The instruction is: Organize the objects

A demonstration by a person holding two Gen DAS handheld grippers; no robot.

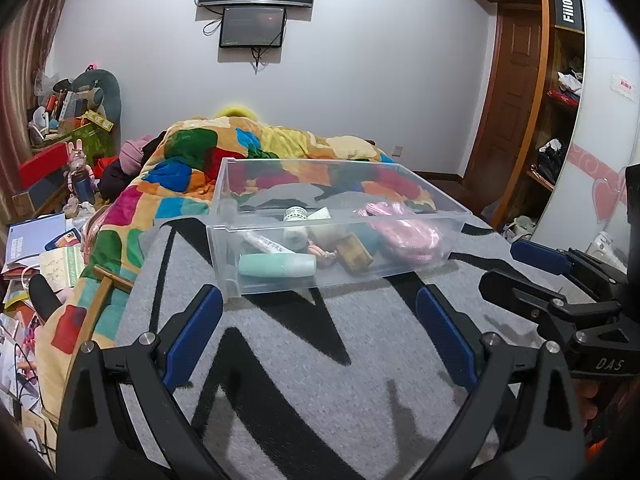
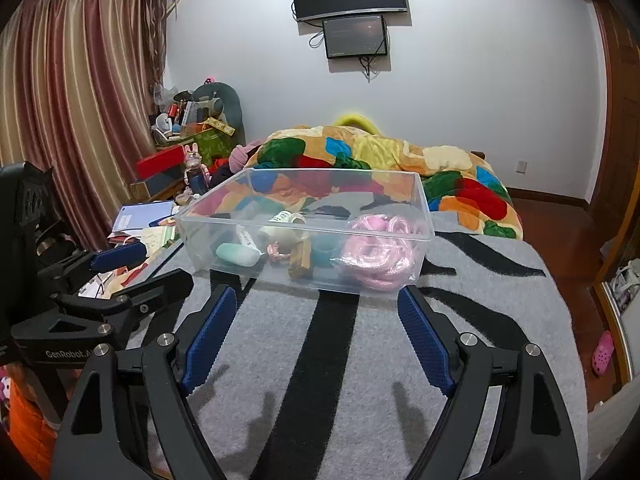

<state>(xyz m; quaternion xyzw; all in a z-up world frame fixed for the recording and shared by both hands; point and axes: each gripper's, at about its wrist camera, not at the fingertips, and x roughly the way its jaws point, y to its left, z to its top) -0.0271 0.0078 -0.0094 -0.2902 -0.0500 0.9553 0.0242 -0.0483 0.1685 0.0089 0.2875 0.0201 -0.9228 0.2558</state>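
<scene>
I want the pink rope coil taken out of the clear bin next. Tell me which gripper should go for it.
Right, probably. The pink rope coil lies at the right end of the clear bin, almost straight ahead of the open right gripper. The left gripper, also open, faces the mint tube end.

"FiiO" stood on a black box (image 1: 568, 9) up right of the left gripper (image 1: 320, 322); the right gripper (image 1: 560, 276) read "DAS", the left one "GenRobot.A…", possibly cut off.
</scene>
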